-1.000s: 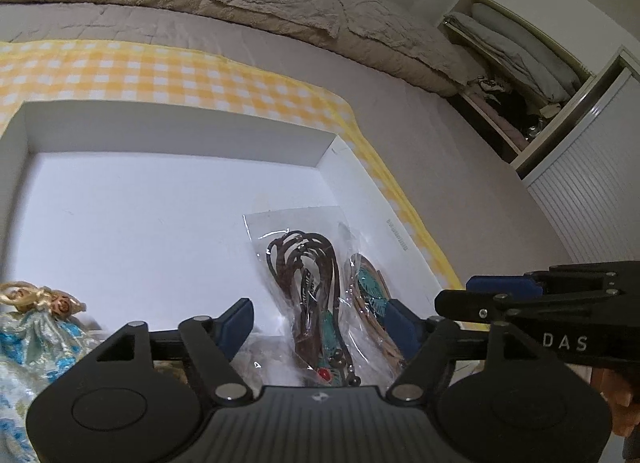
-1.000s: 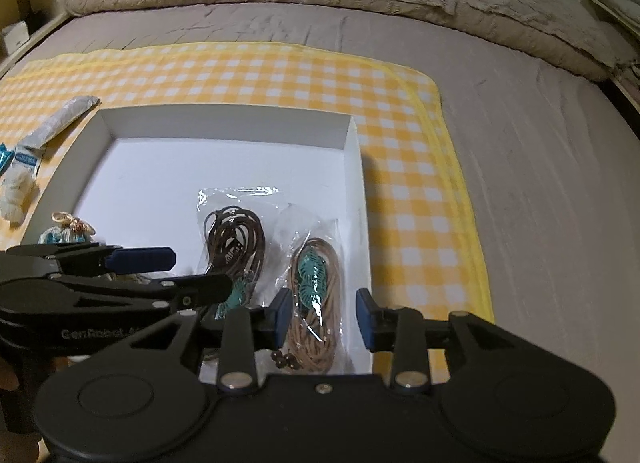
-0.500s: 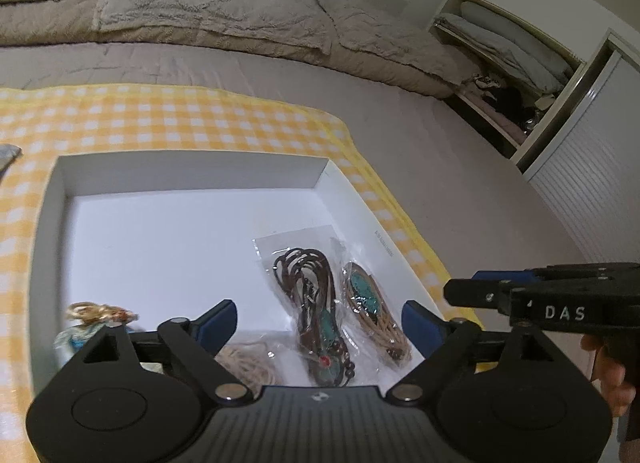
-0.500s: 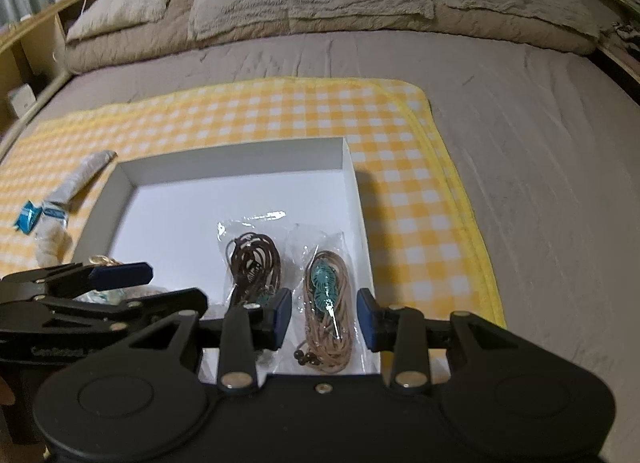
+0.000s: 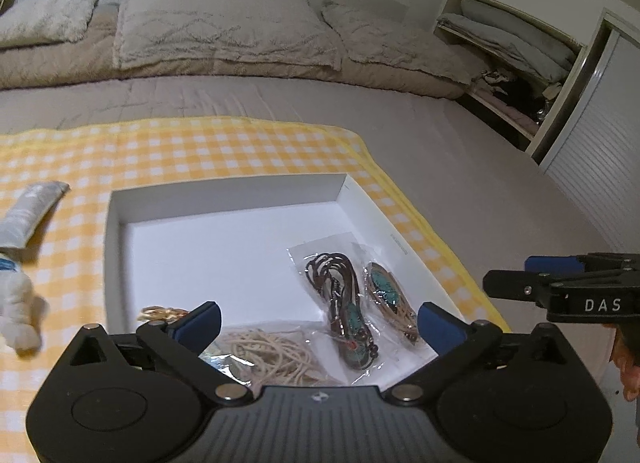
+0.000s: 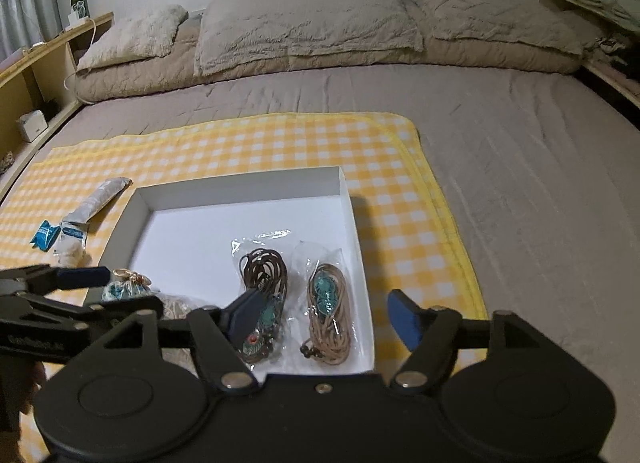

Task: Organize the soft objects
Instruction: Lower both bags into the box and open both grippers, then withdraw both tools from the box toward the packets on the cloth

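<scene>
Now both the left gripper (image 5: 318,325) and right gripper (image 6: 326,319) have just been opening, empty; reaching again could snag the slippery bagged cords (image 6: 262,295) in the box (image 6: 240,187).

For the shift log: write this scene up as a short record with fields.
setting: yellow checked cloth spread on a bed
container: white box, open on top
in box: bagged dark brown cord; bagged tan cord; bagged cream cord; teal pouch with gold rings
outside box: grey tube-like packet and white plush piece on the cloth, to the box's left
left gripper: jaws just opened wide, nothing between the pads
right gripper: jaws just opened, nothing gripped
</scene>
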A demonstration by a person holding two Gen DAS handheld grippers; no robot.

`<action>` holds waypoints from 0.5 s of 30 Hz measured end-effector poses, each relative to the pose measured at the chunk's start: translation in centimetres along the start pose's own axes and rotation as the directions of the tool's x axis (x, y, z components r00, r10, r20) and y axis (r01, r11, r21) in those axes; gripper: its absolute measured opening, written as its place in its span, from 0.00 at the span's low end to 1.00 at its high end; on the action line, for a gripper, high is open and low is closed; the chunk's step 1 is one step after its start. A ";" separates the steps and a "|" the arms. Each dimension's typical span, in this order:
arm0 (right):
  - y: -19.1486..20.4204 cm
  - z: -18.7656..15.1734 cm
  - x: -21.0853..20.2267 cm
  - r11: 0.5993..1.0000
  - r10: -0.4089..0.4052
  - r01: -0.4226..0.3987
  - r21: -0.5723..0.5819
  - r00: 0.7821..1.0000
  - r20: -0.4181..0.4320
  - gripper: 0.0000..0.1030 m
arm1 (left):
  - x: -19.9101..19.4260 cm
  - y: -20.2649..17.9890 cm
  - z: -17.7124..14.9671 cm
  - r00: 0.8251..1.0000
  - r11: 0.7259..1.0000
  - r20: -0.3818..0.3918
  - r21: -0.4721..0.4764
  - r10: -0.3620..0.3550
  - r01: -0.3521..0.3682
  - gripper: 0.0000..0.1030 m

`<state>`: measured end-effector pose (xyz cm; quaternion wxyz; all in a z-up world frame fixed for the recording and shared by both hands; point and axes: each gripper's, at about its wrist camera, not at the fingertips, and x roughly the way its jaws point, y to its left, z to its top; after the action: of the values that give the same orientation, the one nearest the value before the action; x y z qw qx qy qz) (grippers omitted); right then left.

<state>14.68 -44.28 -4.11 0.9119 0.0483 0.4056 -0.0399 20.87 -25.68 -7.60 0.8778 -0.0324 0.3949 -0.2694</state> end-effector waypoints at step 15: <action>0.0 -1.9 -3.1 0.999 -0.054 0.054 0.010 0.994 0.093 1.00 | -4.6 1.1 -0.6 0.995 0.996 0.048 0.023 0.082 -0.084 1.00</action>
<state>11.19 -43.90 -3.08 0.9282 0.0388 0.3636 -0.0682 18.43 -22.30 -5.18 0.8976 -0.0114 0.3718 -0.2367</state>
